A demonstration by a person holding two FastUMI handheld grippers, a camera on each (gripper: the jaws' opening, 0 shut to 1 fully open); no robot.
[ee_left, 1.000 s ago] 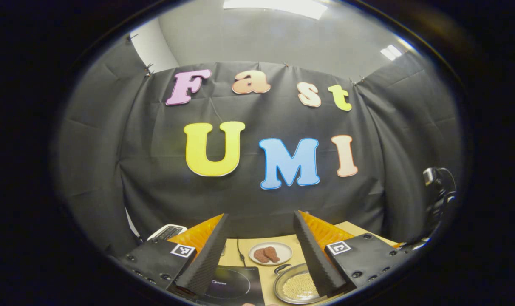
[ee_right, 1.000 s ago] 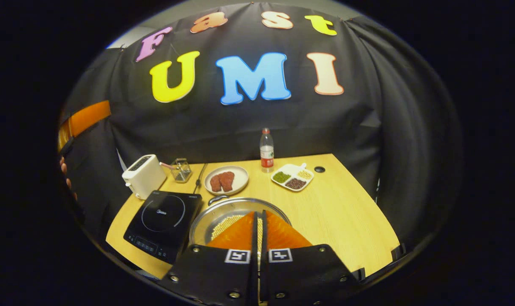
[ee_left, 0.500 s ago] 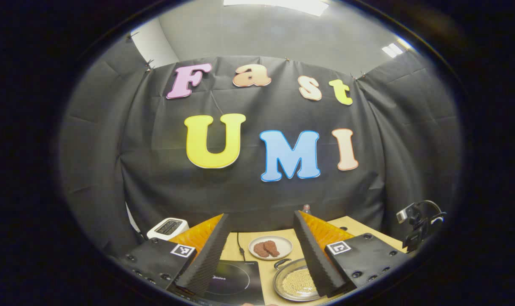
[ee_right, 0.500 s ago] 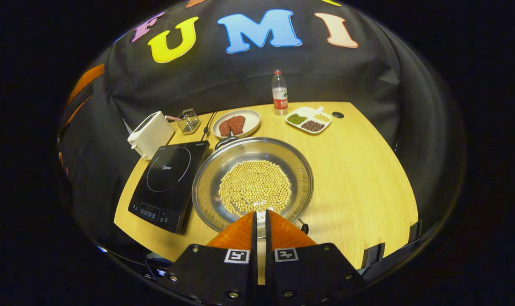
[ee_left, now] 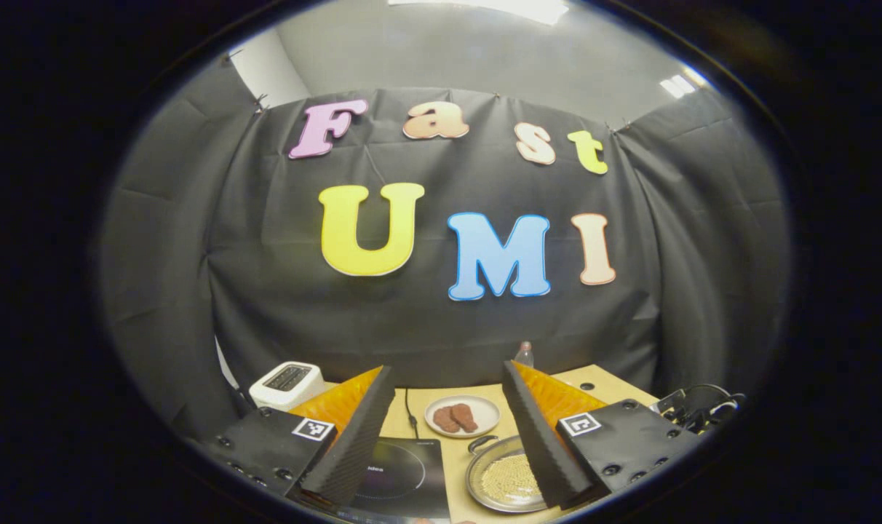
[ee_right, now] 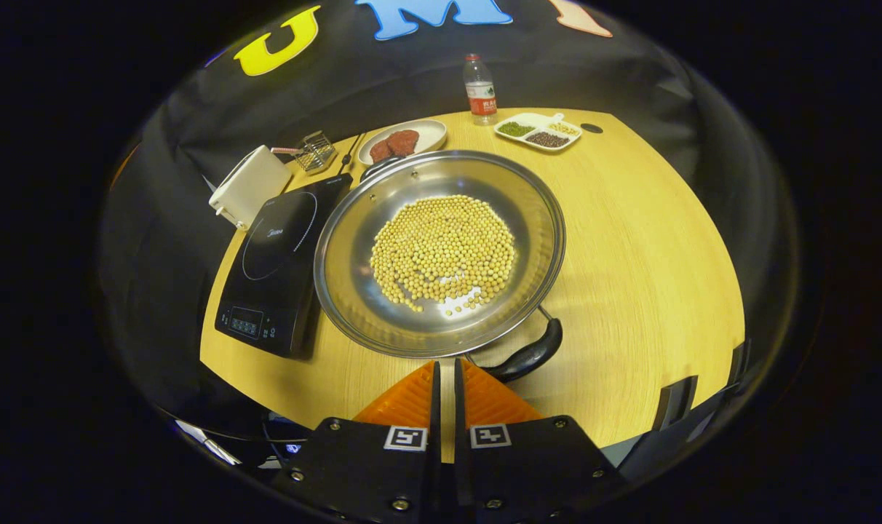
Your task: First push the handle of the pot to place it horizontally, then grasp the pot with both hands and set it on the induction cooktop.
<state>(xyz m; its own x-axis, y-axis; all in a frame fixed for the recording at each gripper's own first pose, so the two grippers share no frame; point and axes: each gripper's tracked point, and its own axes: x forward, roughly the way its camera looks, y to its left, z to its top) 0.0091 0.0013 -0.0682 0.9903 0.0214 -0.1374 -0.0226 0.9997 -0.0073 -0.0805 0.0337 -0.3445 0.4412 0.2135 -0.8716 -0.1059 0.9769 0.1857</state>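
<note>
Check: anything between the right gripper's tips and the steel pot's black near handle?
Nothing: right gripper view shows bare wooden table between right gripper and handle.

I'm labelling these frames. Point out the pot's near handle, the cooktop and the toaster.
pot handle (ee_right: 530, 355): right gripper view, on the dark grip nearest the camera.
cooktop (ee_right: 277, 236): right gripper view, on its glass top.
toaster (ee_right: 248, 185): right gripper view, on its white side.

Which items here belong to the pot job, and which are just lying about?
Job:
- pot holding beans
- pot handle
- induction cooktop
- right gripper, fingers closed
- left gripper, fingers apart

Lying about:
- toaster
- meat plate
- water bottle
- divided dish
- wire basket
</note>
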